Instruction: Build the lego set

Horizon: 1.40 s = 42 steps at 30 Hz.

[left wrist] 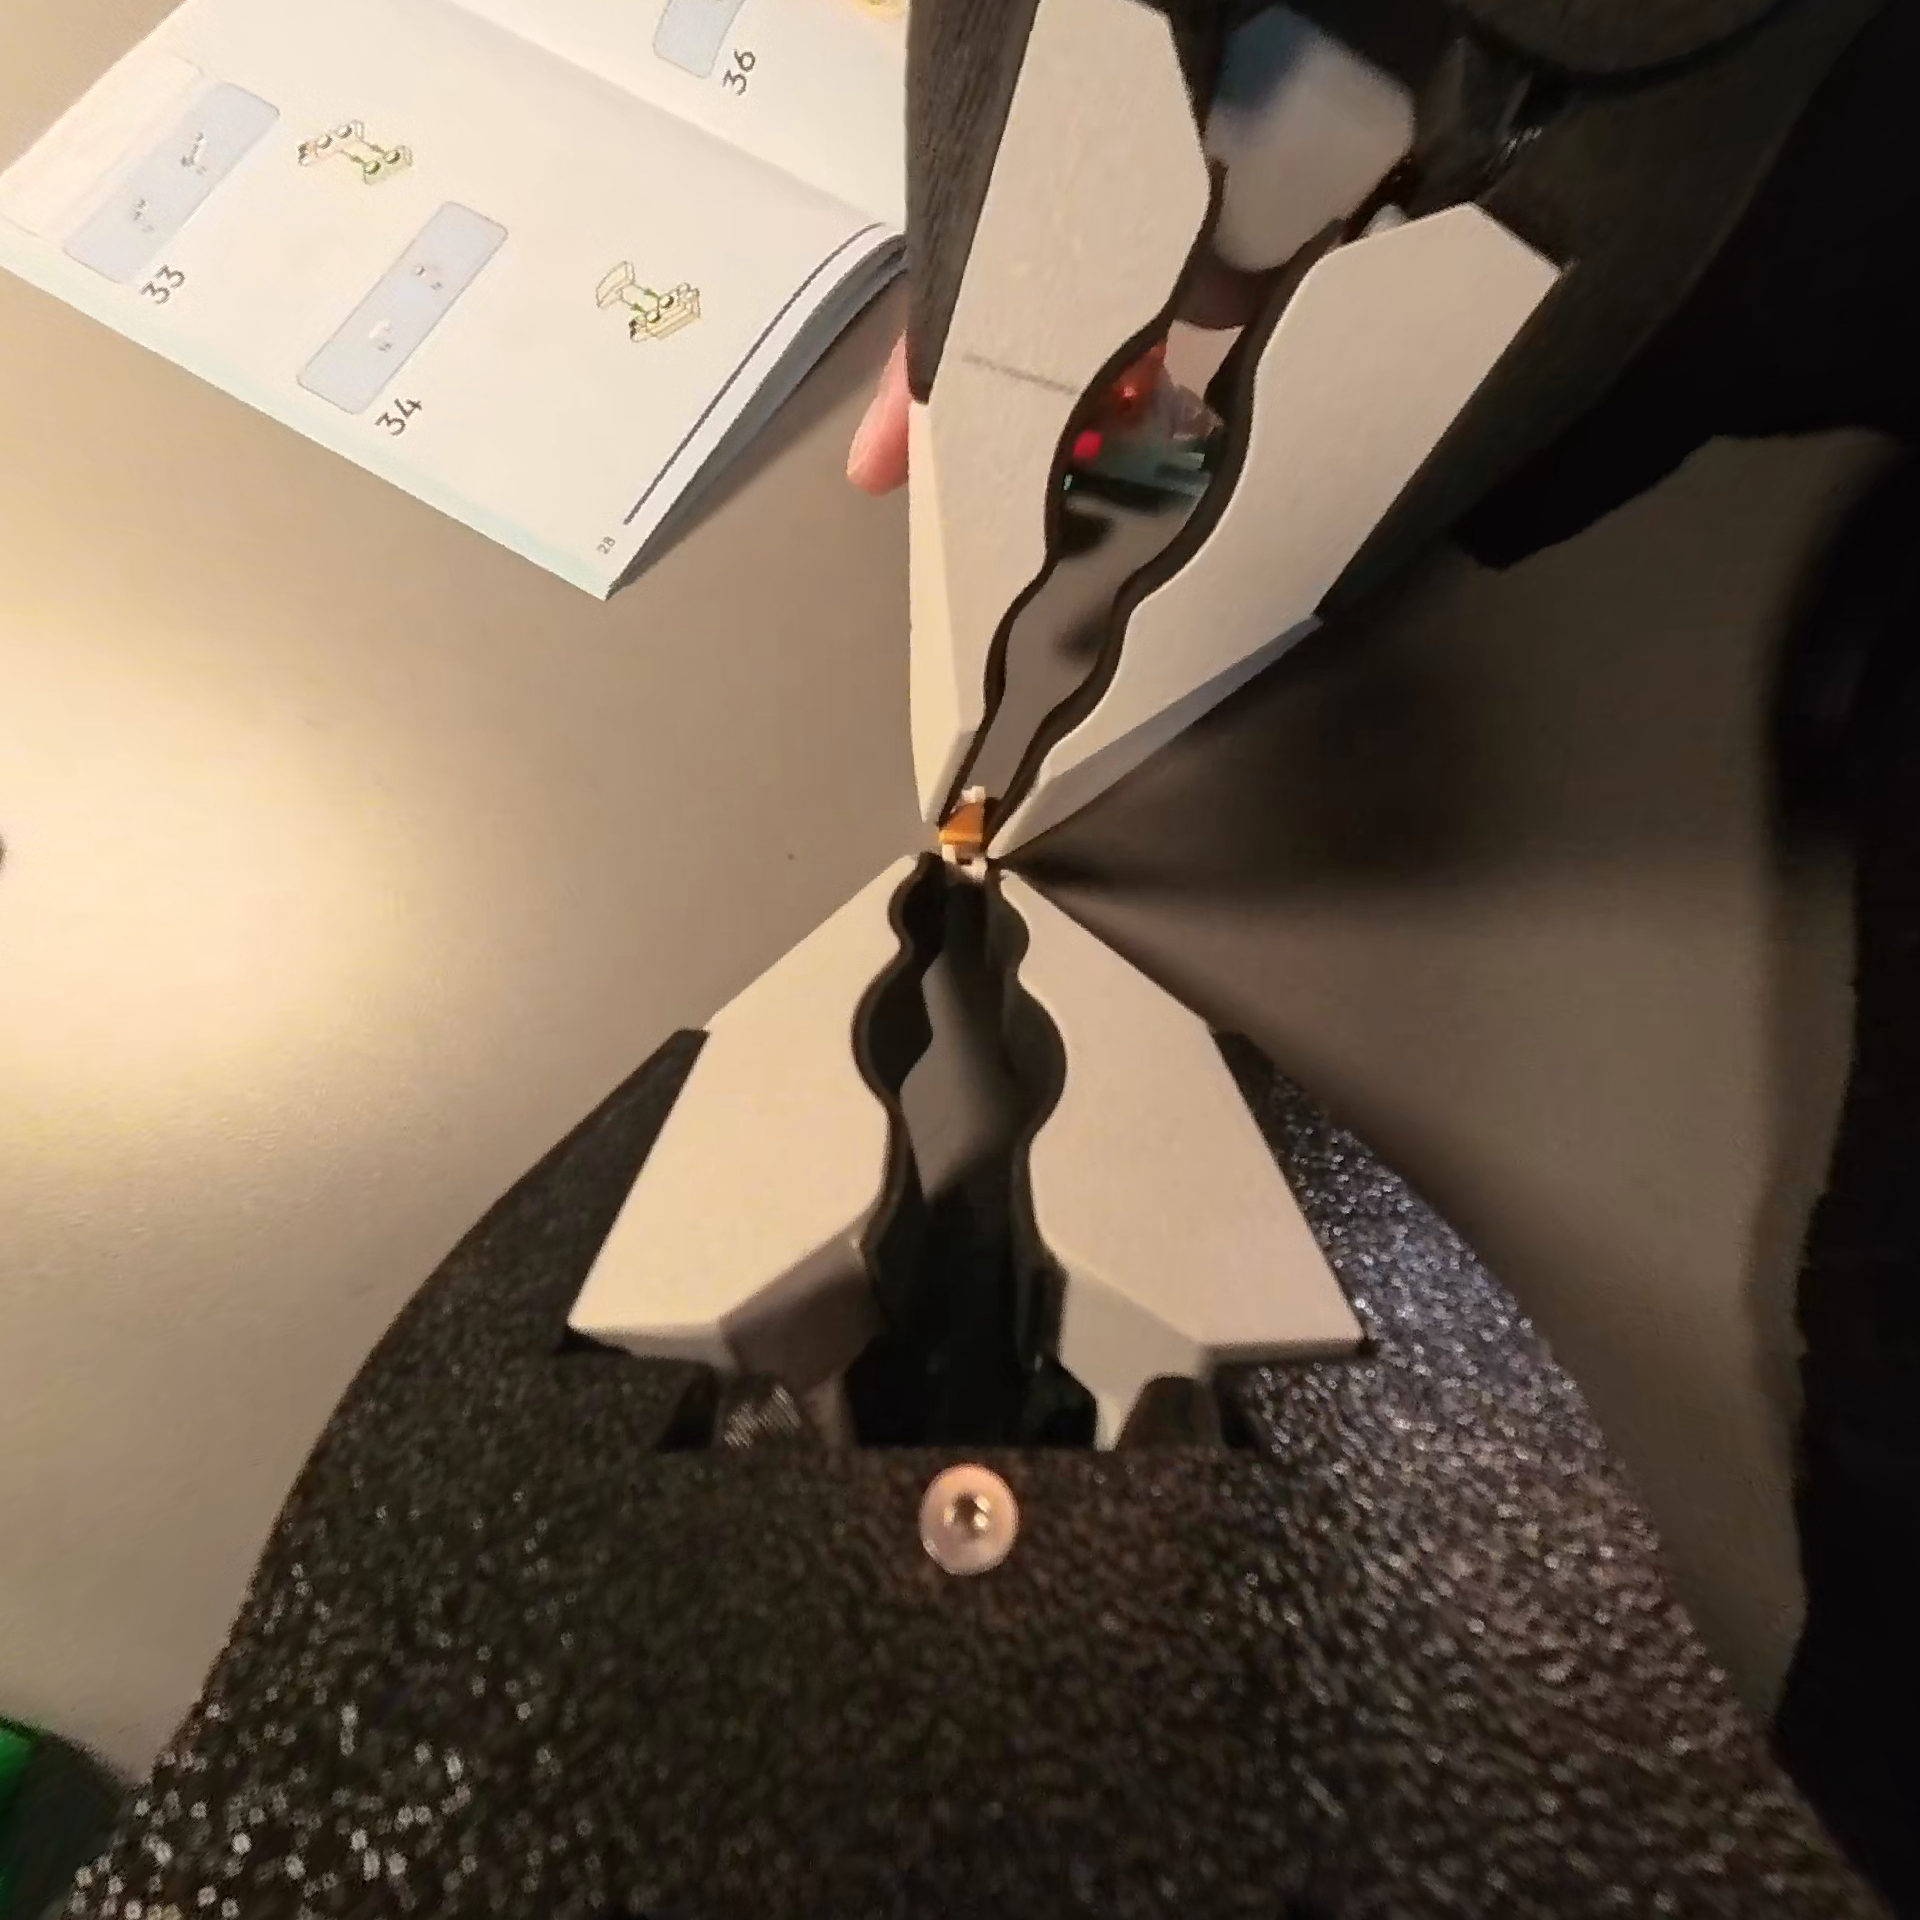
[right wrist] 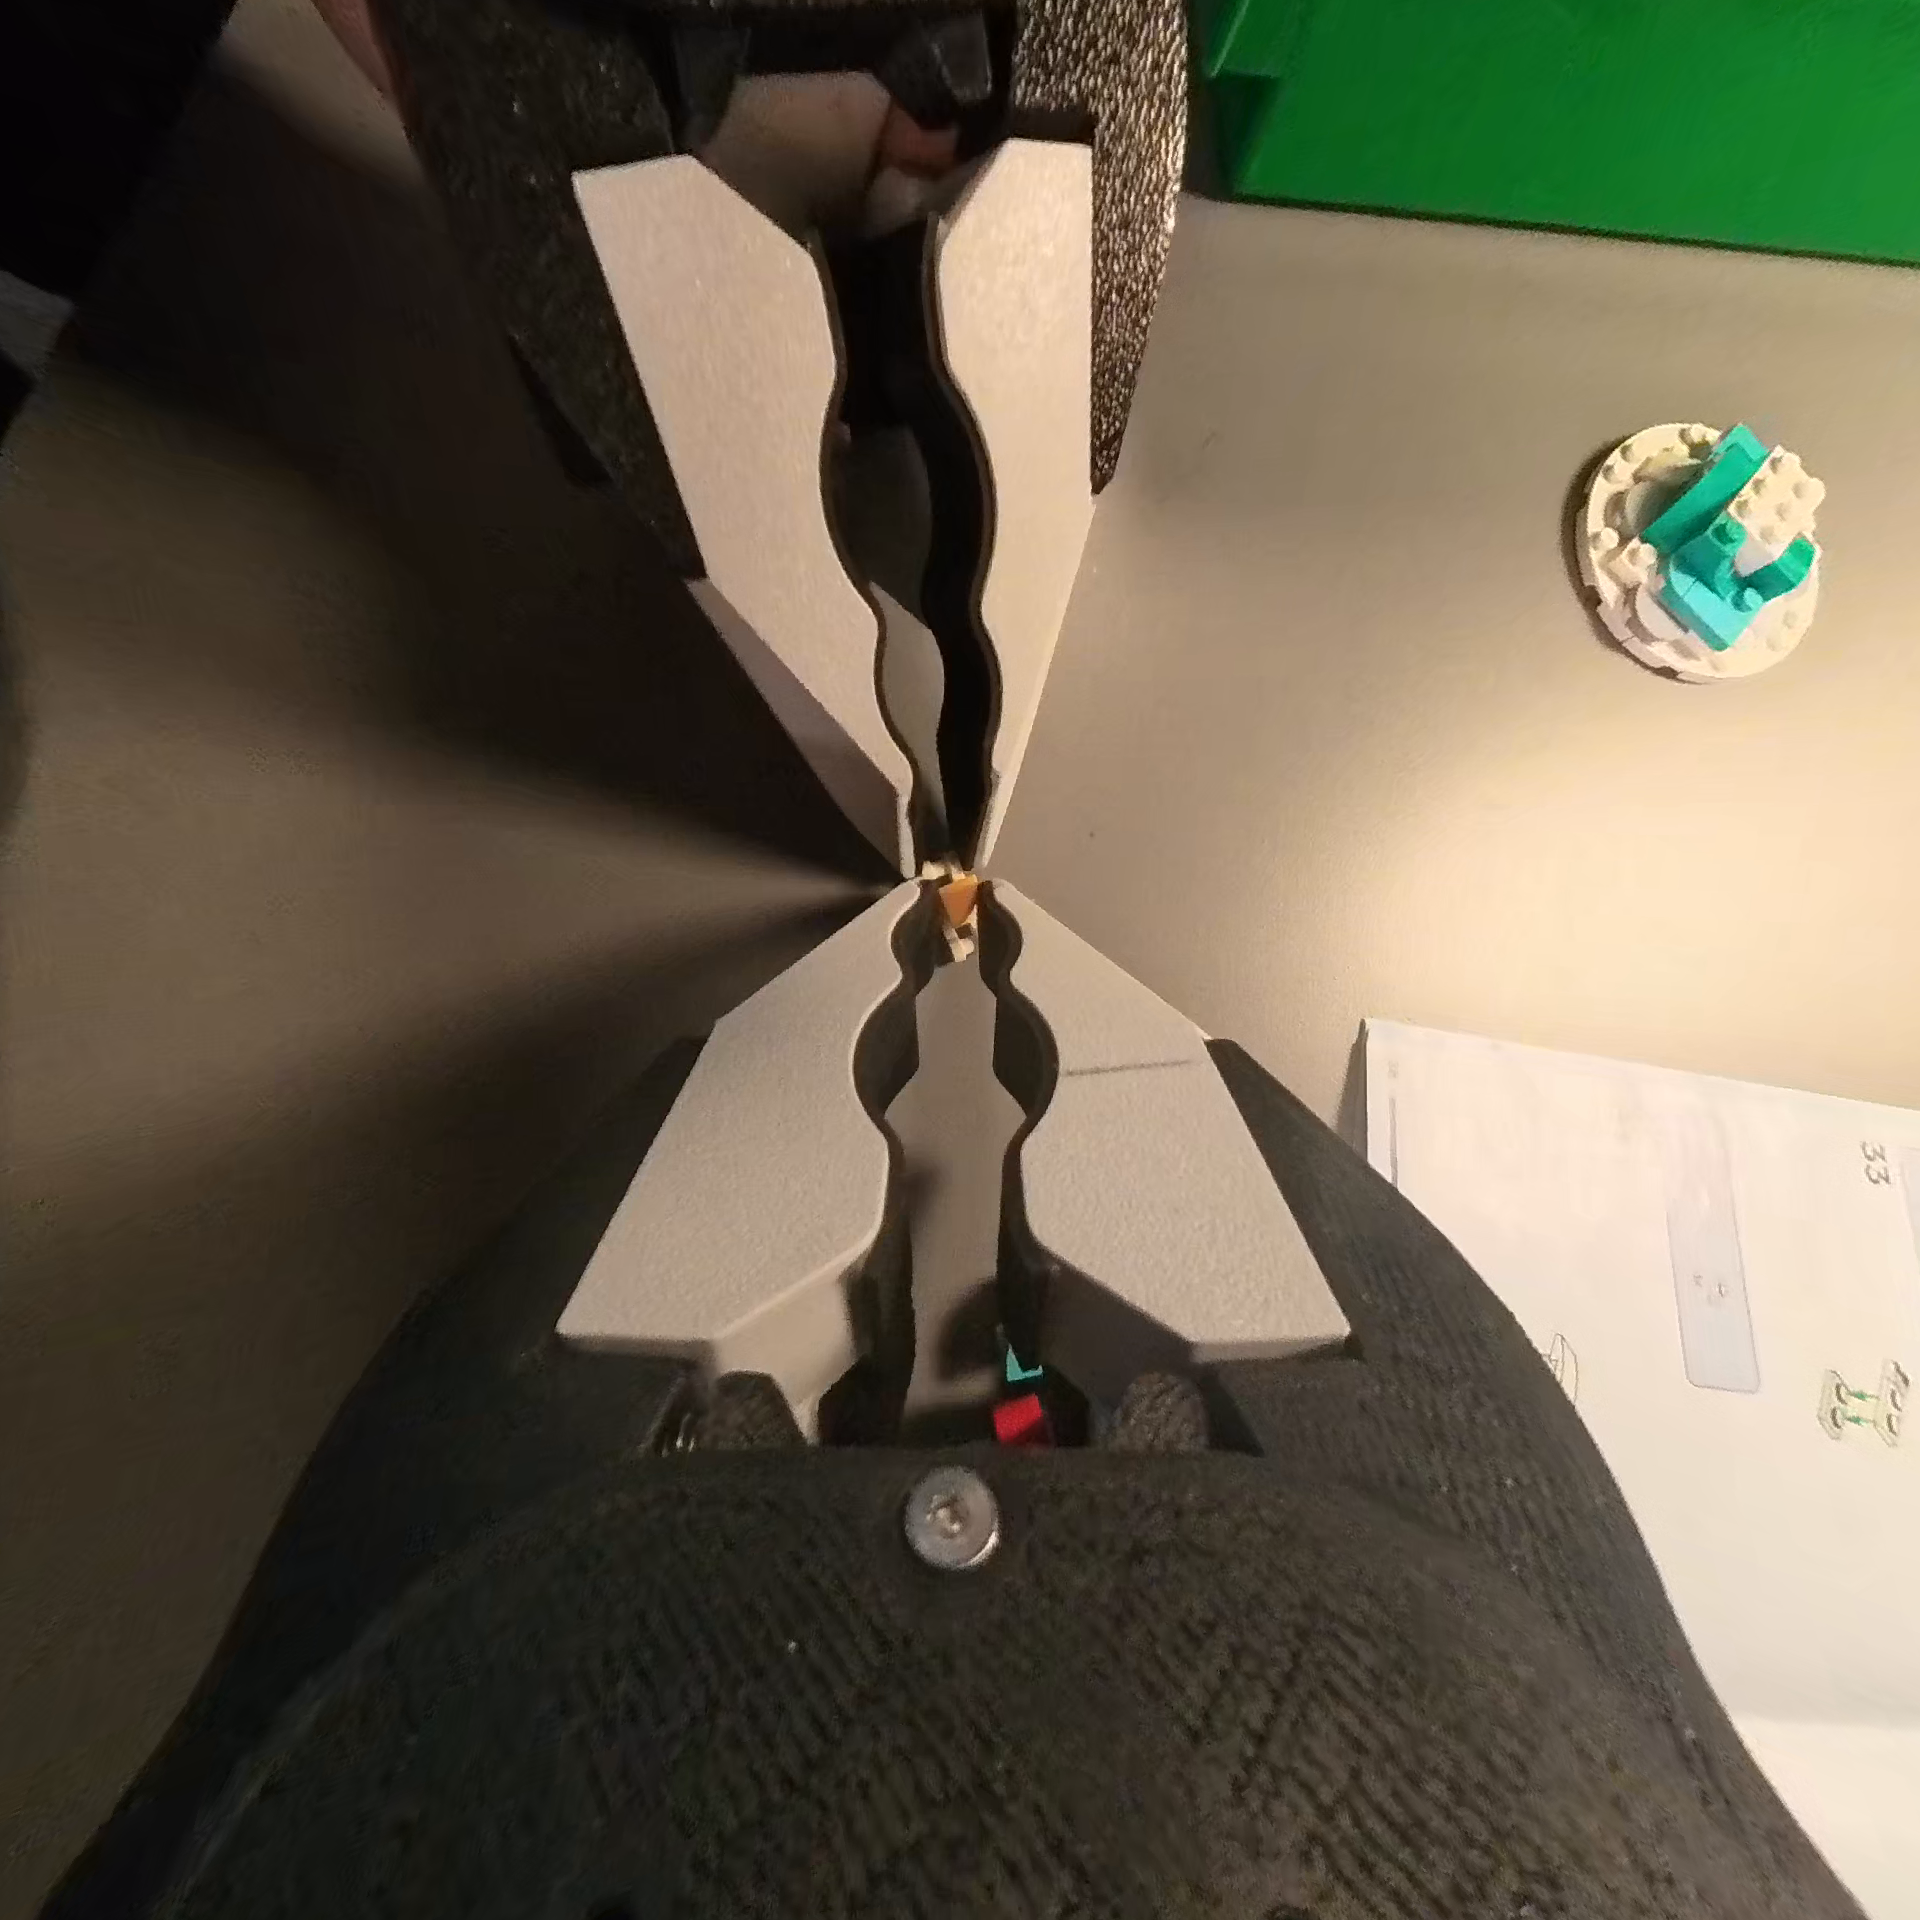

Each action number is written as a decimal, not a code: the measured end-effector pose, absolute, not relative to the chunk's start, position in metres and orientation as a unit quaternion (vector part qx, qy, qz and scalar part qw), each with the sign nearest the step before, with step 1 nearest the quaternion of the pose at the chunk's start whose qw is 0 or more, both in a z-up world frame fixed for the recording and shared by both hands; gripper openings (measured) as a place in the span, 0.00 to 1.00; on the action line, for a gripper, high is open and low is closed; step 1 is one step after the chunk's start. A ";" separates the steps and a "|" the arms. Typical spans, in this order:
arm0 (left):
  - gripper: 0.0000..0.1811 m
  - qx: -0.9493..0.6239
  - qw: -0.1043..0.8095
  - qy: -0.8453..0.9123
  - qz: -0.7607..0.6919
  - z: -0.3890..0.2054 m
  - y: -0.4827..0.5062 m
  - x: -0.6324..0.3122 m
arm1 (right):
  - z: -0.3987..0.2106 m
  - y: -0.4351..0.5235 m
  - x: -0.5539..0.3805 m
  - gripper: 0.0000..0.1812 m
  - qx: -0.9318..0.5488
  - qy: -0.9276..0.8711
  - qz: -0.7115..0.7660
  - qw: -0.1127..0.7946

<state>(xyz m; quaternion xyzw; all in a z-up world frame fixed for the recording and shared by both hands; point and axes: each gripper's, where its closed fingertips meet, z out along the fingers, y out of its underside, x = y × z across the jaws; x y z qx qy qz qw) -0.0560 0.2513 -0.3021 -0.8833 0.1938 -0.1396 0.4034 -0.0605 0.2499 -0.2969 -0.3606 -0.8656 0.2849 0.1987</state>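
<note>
Holding the tiny orange and white lego piece [left wrist: 961, 837] tip to tip above the table [left wrist: 312, 831], the left gripper [left wrist: 961, 868] and right gripper [right wrist: 951, 914] both pinch it tight. It looks light, hard and slippery, so gripping its flat sides seems safest.

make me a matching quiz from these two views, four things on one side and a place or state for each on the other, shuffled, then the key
Things
1. tiny orange and white piece
2. round white and teal build
3. instruction booklet
4. green box

Places or states
A. lying open on the table
B. at the table's far edge, top of the right wrist view
C. pinched between the tips of both grippers
D. standing alone on the table, untouched

Pairs: 1-C, 2-D, 3-A, 4-B
</note>
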 end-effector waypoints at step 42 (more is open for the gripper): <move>0.03 -0.882 0.435 0.098 -0.153 -0.266 0.269 -0.085 | -0.247 0.270 -0.081 0.20 -0.150 -0.839 0.166 0.496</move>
